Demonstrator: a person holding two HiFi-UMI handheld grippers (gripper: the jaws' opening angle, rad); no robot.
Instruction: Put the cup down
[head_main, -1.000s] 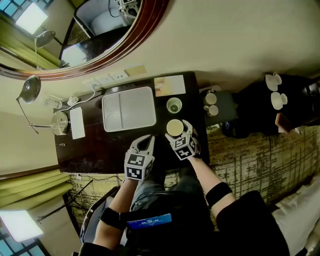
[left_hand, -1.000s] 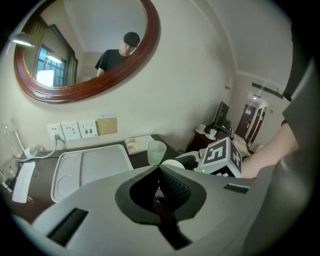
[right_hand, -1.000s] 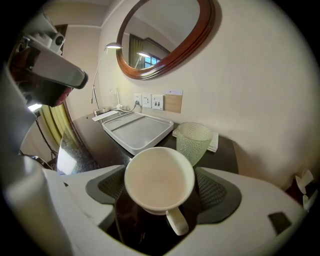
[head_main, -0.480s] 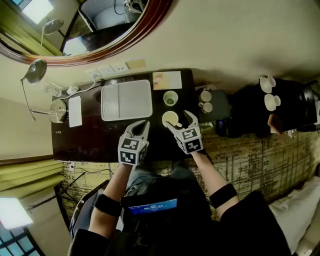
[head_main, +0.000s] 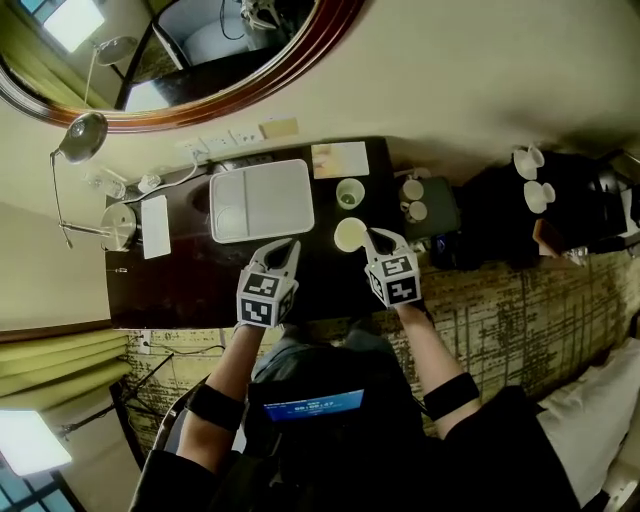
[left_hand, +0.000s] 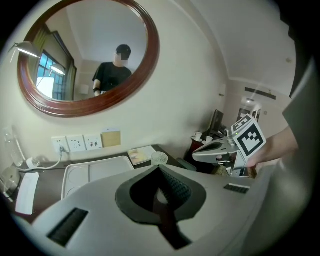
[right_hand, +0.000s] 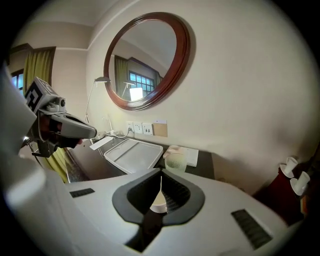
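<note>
Cream round cup (head_main: 349, 235) stands upright on the dark wooden tabletop (head_main: 190, 285), just right of the near right corner of the white rectangular plastic tray (head_main: 262, 200). I judge the put-down done, with at most drawing the hands clear left to do. Right gripper (head_main: 372, 234), on the cup's side away from the tray, and left gripper (head_main: 289, 245), at the tray's near edge, both have fingers pressed together on nothing. Unclear whether the right tips touch the cup's rim: the right gripper view shows only a cream sliver beneath the fingers, and the cup's contents are unreadable.
</note>
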